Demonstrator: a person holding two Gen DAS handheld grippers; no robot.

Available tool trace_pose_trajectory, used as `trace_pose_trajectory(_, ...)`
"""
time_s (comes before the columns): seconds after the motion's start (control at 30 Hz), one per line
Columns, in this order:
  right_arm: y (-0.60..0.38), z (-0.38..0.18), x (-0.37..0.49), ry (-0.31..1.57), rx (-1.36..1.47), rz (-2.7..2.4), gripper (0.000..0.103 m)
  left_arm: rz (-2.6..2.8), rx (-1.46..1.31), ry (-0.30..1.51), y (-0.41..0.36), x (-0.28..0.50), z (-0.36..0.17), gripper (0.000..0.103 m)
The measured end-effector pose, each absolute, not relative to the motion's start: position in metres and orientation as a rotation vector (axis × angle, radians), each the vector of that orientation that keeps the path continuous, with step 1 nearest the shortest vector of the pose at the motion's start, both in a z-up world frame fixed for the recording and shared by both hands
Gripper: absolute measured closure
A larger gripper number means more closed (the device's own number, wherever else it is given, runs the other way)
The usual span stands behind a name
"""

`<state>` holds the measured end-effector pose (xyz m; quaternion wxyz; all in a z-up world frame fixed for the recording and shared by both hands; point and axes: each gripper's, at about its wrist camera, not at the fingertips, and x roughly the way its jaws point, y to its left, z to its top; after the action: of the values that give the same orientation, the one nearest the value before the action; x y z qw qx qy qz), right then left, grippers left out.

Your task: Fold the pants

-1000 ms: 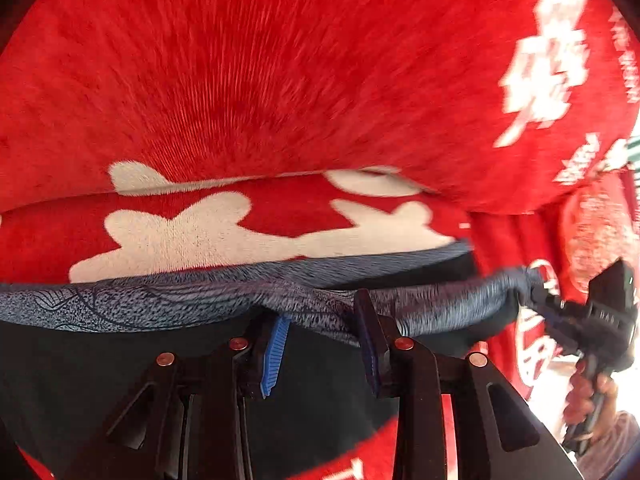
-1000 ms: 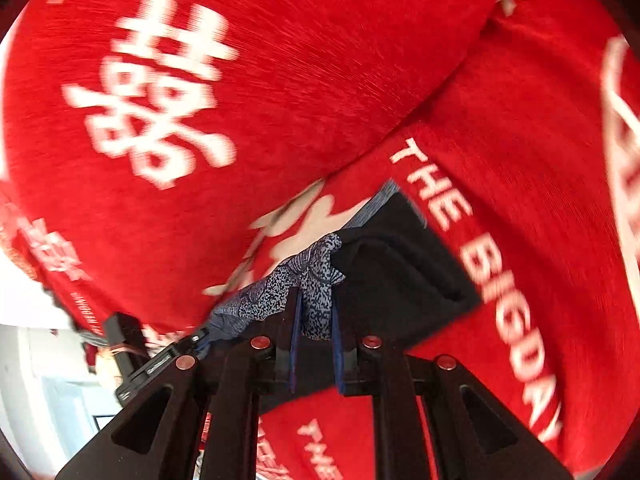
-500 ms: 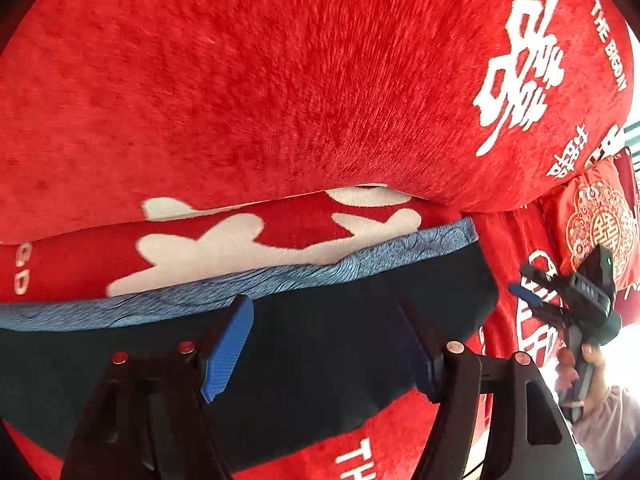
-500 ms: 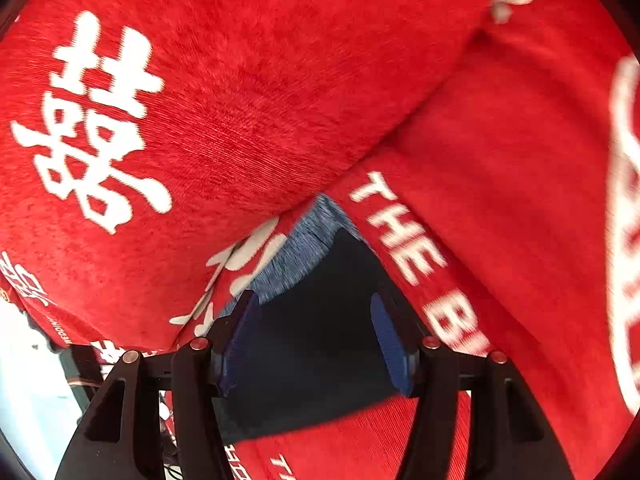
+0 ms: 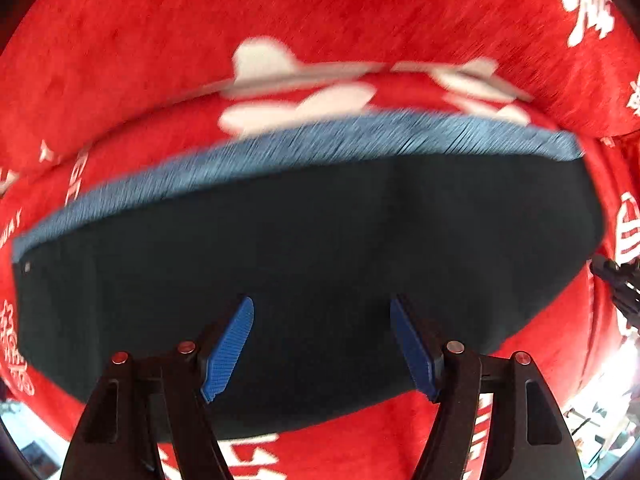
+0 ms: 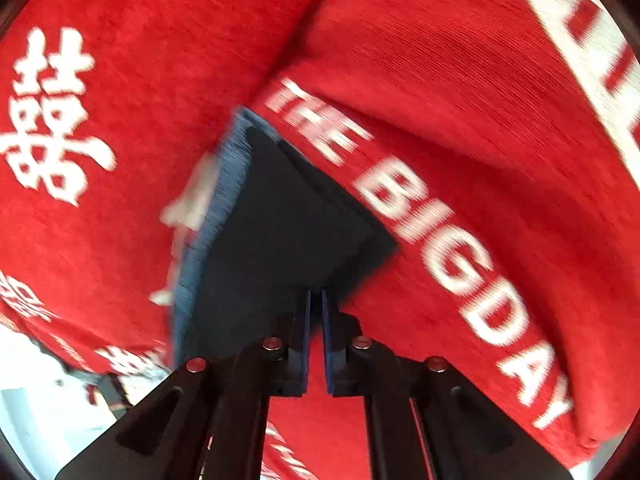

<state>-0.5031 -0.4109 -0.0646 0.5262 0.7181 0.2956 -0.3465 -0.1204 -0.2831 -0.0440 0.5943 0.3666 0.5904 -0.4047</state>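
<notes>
The dark navy pants [image 5: 320,240] lie folded flat on the red sofa seat, with a blue patterned waistband [image 5: 304,144] along the far edge. My left gripper [image 5: 320,340] is open above the near part of the pants and holds nothing. In the right wrist view the pants [image 6: 288,224] show as a dark wedge with the waistband [image 6: 208,232] on the left. My right gripper [image 6: 316,312] has its jaws nearly together over the pants' near right corner; I cannot tell whether cloth is pinched between them.
The red sofa cover [image 5: 280,12] with white characters rises as a backrest behind the pants. White lettering "THE BIGDAY" [image 6: 420,220] runs along the seat to the right of the pants. The right gripper [image 5: 620,284] shows at the left view's right edge.
Both grippers let go of the waistband and opened, leaving the pants flat. Both then drew back toward the pants' near edge, and the right gripper's jaws have closed together.
</notes>
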Motion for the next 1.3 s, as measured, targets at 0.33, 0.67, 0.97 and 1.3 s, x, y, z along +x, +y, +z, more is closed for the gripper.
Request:
trace_pose_trajectory(0.33, -0.4, -0.043, -0.514, 0.639, 1.696, -0.813, 0.06, -0.872, 0.819, 1.394, -0.232, -0.092, -0.028, 0.032)
trace_pose_trajectory(0.67, -0.411, -0.068, -0.481, 0.735, 1.661, -0.909, 0.098, -0.819, 0.758, 1.401, -0.212, -0.074, -0.027, 0.032)
trace_pose_trajectory(0.97, -0.399, -0.022, -0.476, 0.827, 1.541, -0.875, 0.056, -0.788, 0.676, 1.411, -0.154, -0.035, -0.002, 0.032)
trace_pose_trajectory(1.3, -0.343, 0.012, -0.253, 1.046, 1.185, -0.485, 0.055, -0.817, 0.61, 1.402, -0.09, 0.046, -0.01, 0.032)
